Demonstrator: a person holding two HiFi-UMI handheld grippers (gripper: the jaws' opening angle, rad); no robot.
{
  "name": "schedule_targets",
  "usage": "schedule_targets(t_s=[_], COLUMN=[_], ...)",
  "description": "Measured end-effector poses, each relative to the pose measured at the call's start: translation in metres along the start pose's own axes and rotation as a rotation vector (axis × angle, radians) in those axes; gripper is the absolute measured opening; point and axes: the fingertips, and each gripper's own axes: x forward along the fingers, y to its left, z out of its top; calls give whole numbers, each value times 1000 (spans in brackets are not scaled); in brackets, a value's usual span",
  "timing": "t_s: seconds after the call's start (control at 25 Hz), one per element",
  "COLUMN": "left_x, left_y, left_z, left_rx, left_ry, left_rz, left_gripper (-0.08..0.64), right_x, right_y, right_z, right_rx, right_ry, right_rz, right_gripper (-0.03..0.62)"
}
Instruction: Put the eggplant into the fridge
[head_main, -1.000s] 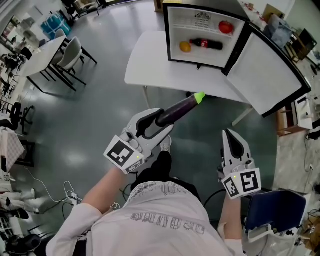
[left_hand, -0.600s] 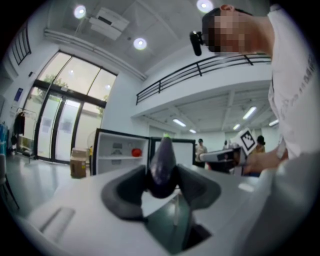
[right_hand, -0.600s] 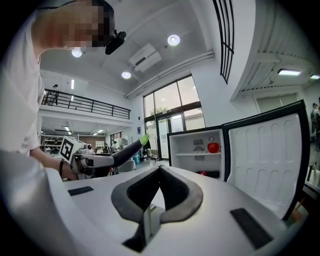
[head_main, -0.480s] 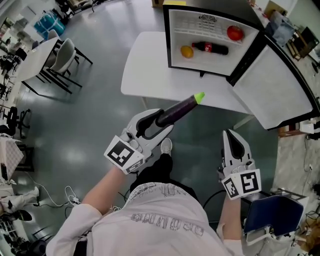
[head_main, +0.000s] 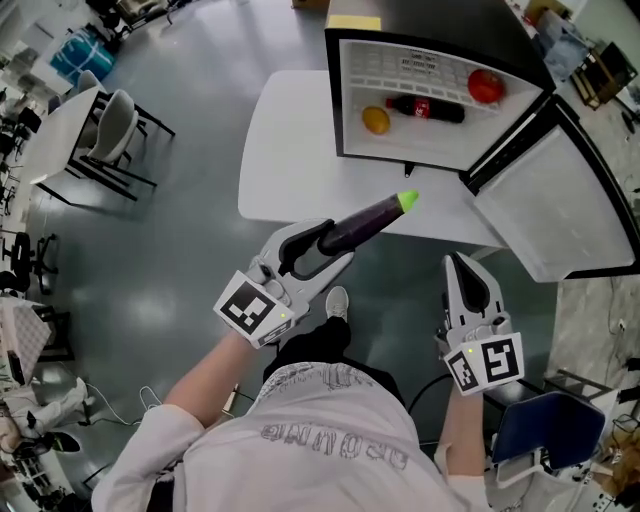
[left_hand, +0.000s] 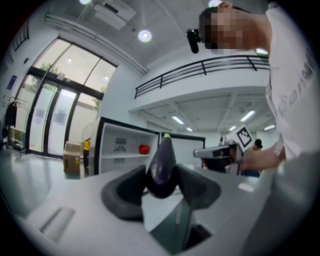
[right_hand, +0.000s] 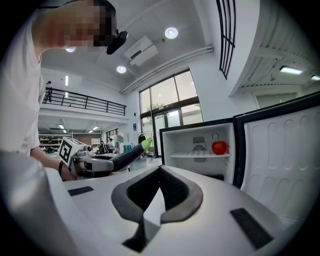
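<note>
While your left claw (head_main: 325, 240) clamps eggplant (head_main: 365, 220), green tip sticks out past jaws toward open fridge (head_main: 440, 140) ahead; your right claw (head_main: 462, 270), off to its right, jaws together, fridge door (head_main: 560, 210) ahead.

Dark purple eggplant (head_main: 365, 220), green tip toward open fridge (head_main: 440, 140), in left claw (head_main: 322, 243)

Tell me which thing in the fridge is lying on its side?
The dark bottle with a red label; the orange fruit and the red fruit beside it are round.
</note>
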Motion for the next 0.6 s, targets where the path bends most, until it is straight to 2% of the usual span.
schedule_targets(t_s=[0.32, 0.6], left_x=[20, 31], left_y=[55, 80], left_z=[12, 17], left_rx=[18, 19], left_ry=[5, 8], left_rz=[-32, -35], left_gripper=[204, 204], right_x=[54, 80], right_y=[-11, -15], right_z=[18, 26], right_rx=[-4, -14], right_ry=[10, 5], right_rz=[-21, -30], right_gripper=[3, 3])
